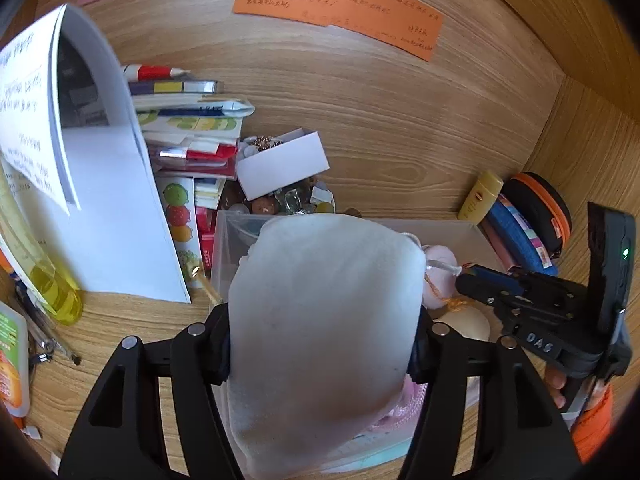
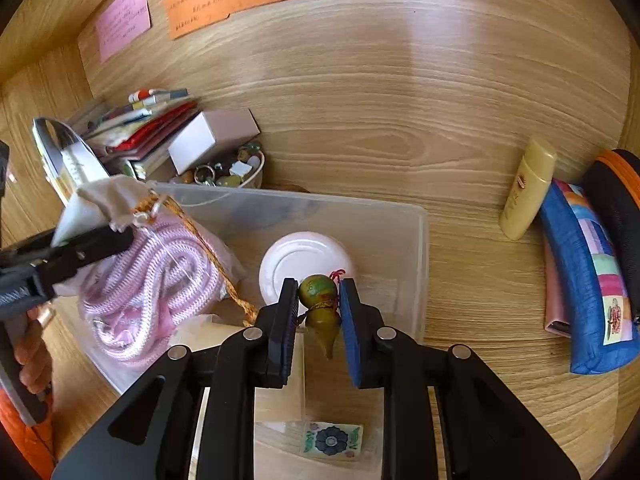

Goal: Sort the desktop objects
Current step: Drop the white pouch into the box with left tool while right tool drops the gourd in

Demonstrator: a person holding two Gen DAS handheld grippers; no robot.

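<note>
My left gripper (image 1: 322,344) is shut on a white cloth pouch (image 1: 324,320) and holds it over the clear plastic box (image 1: 224,248); the pouch also shows in the right wrist view (image 2: 100,200) with the left gripper (image 2: 120,236). My right gripper (image 2: 319,312) is shut on a small green gourd charm (image 2: 320,304) above the box (image 2: 416,264). In the box lie a pink coiled rope (image 2: 148,280), a white round lid (image 2: 300,264) and a flower sticker card (image 2: 332,438). The right gripper appears in the left wrist view (image 1: 472,280).
A stack of booklets and pens (image 1: 188,128), a white small box (image 1: 284,164) and a dish of trinkets (image 2: 224,172) stand behind the box. A yellow bottle (image 2: 528,188), blue patchwork pouch (image 2: 588,280) and black-orange case (image 1: 540,208) lie right. White papers (image 1: 100,200) lean at left.
</note>
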